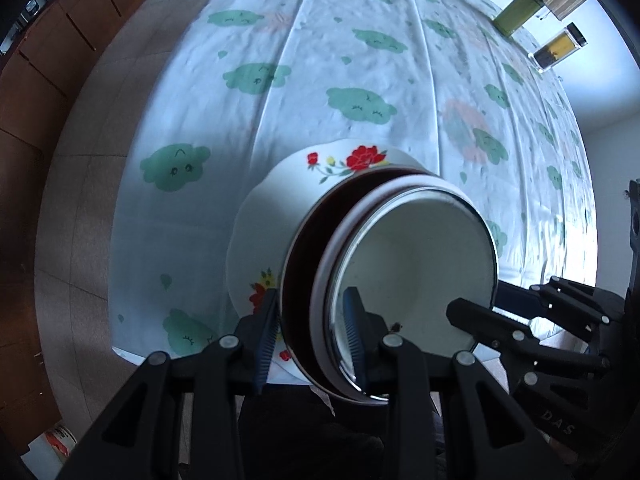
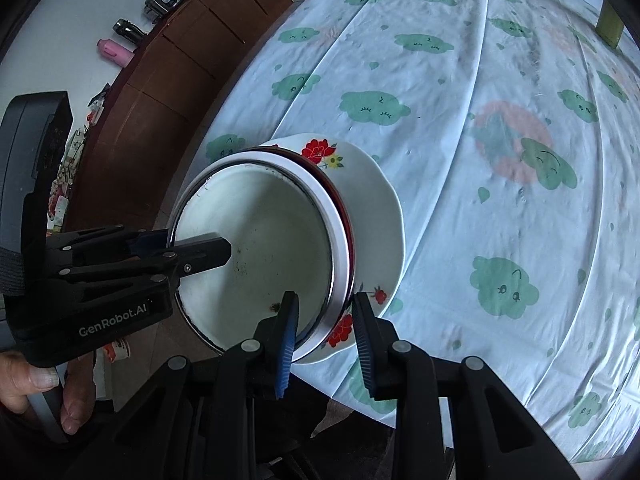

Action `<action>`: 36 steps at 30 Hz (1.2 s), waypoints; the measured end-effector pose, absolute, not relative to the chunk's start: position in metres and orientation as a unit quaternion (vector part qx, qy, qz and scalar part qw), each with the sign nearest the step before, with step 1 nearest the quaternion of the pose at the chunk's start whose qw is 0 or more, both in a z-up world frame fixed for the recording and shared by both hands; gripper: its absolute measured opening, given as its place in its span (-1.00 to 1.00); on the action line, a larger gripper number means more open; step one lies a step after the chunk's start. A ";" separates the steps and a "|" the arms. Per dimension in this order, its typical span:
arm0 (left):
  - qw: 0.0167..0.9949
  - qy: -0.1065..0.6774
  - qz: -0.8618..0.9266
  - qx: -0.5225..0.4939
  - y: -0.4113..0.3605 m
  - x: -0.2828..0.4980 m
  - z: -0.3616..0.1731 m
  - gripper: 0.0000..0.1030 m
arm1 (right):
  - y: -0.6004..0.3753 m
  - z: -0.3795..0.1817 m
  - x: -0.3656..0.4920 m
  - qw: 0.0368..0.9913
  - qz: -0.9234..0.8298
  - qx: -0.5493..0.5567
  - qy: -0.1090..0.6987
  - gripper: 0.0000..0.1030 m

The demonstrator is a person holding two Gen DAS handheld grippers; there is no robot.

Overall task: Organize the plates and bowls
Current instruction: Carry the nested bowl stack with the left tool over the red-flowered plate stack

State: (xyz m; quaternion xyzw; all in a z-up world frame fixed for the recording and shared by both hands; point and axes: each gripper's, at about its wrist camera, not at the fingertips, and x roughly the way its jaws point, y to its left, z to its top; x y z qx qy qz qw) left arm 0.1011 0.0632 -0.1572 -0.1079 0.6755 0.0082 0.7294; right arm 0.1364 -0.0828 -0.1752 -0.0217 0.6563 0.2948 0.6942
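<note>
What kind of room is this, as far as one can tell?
Probably a home dining room or kitchen: a table under a cloud-print tablecloth, a stack of bowls on a floral plate, and a wooden sideboard bearing household items.

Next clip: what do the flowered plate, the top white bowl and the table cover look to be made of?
Flowered plate: probably glazed ceramic or melamine; glossy white, printed red flowers, scalloped rim.
Top white bowl: likely enamelled metal; a shiny silvery rim band and dark specks like chipped coating.
Table cover: thin fabric or plastic sheet, uncertain which; fold creases, fine wrinkles and a printed green cloud pattern.
</note>
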 end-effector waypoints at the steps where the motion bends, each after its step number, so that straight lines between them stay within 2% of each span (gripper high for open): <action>1: 0.728 0.677 0.008 -0.110 0.064 0.101 -0.159 -0.43 | -0.082 -0.176 0.136 0.693 0.295 -0.022 0.657 -0.42; 36: 0.720 0.683 0.001 -0.120 0.071 0.105 -0.168 -0.43 | -0.079 -0.178 0.141 0.699 0.280 -0.017 0.658 -0.42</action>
